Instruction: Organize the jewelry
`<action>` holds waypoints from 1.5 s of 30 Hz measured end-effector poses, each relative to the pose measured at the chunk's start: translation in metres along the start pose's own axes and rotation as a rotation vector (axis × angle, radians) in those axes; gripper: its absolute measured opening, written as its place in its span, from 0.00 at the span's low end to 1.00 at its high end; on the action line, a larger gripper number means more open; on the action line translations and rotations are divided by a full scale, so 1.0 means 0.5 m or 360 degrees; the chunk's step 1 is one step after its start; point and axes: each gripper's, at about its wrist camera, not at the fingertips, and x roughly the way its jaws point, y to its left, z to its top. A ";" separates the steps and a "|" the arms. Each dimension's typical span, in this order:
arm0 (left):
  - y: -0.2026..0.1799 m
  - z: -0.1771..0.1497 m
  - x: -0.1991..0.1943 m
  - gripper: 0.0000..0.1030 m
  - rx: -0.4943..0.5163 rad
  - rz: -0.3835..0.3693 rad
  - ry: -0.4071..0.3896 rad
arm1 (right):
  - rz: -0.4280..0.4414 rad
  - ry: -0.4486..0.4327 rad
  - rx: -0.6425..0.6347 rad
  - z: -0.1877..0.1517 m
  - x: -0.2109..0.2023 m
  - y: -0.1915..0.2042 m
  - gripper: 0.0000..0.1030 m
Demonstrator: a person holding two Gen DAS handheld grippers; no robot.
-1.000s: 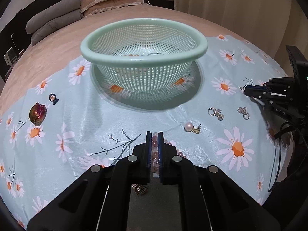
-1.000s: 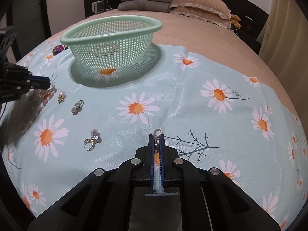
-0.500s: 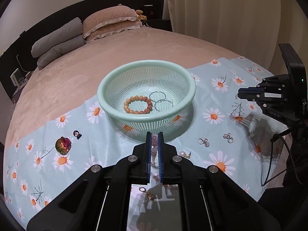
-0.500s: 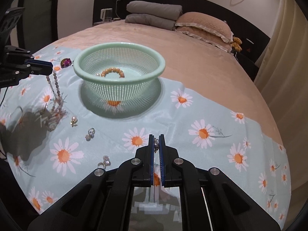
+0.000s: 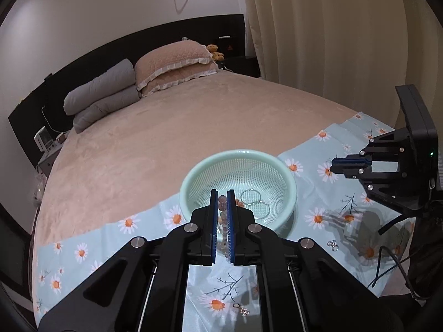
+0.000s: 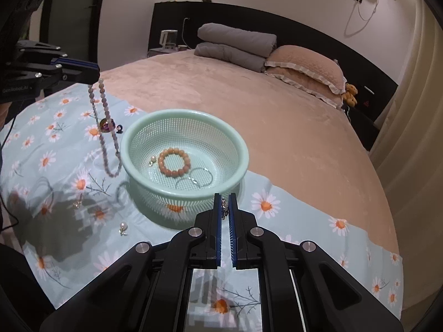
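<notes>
Left claw [image 5: 222, 195] grips a bead necklace [image 6: 106, 127] — pale mauve round beads on a long loop. The loop hangs straight down from the claw, long axis vertical, its low end in the air just beside the basket's left rim, above the cloth [image 6: 63, 149].

Basket [image 6: 191, 191]: round, mint-green plastic, fine mesh walls, thick smooth rim. It sits on the daisy-print cloth spread over a tan plush bed [image 6: 249, 105]. Inside lie an orange bead bracelet [image 6: 174, 163], a closed ring lying flat, two thin wire hoops [image 6: 201, 177] and a small pearl piece [image 6: 152, 160].

Right claw [image 6: 225, 207] is nearly closed on a small metallic trinket [image 6: 224, 207] — too small to tell its form.

On the cloth near the basket: a pearl earring [image 6: 123, 225] and an iridescent round charm [image 6: 105, 124].
</notes>
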 end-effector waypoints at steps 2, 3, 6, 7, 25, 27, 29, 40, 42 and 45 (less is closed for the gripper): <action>0.002 0.028 -0.014 0.06 0.0026 0.0016 -0.0039 | 0.0010 -0.0021 -0.0001 0.020 -0.002 0.000 0.05; 0.004 0.040 -0.019 0.06 0.0033 0.0021 -0.0053 | 0.0015 -0.0029 0.0000 0.030 -0.001 -0.002 0.05; 0.011 0.077 -0.021 0.06 0.0038 0.0009 -0.0078 | 0.0048 -0.0043 0.0006 0.057 0.004 -0.006 0.05; 0.014 0.088 -0.018 0.06 0.0036 0.0031 -0.0078 | 0.0050 -0.0045 0.0011 0.065 0.007 -0.007 0.05; 0.026 0.023 0.174 0.06 -0.0111 -0.0127 0.0175 | 0.0268 0.0073 0.0104 0.057 0.159 0.025 0.05; 0.024 -0.001 0.196 0.06 -0.0121 -0.0134 0.0219 | 0.0288 0.0095 0.0124 0.045 0.177 0.027 0.05; 0.024 -0.018 0.213 0.06 -0.0139 -0.0161 0.0255 | 0.0299 0.0118 0.0135 0.035 0.194 0.030 0.05; 0.028 -0.050 0.234 0.40 -0.0165 -0.0143 0.0313 | 0.0293 0.0104 0.0232 0.009 0.215 0.026 0.06; 0.039 -0.054 0.228 0.94 -0.0214 -0.0090 0.0276 | 0.0236 0.0072 0.0291 0.009 0.211 0.011 0.25; 0.056 -0.058 0.218 0.93 -0.0257 -0.0058 0.0253 | 0.0199 0.0037 0.0355 0.006 0.203 -0.002 0.48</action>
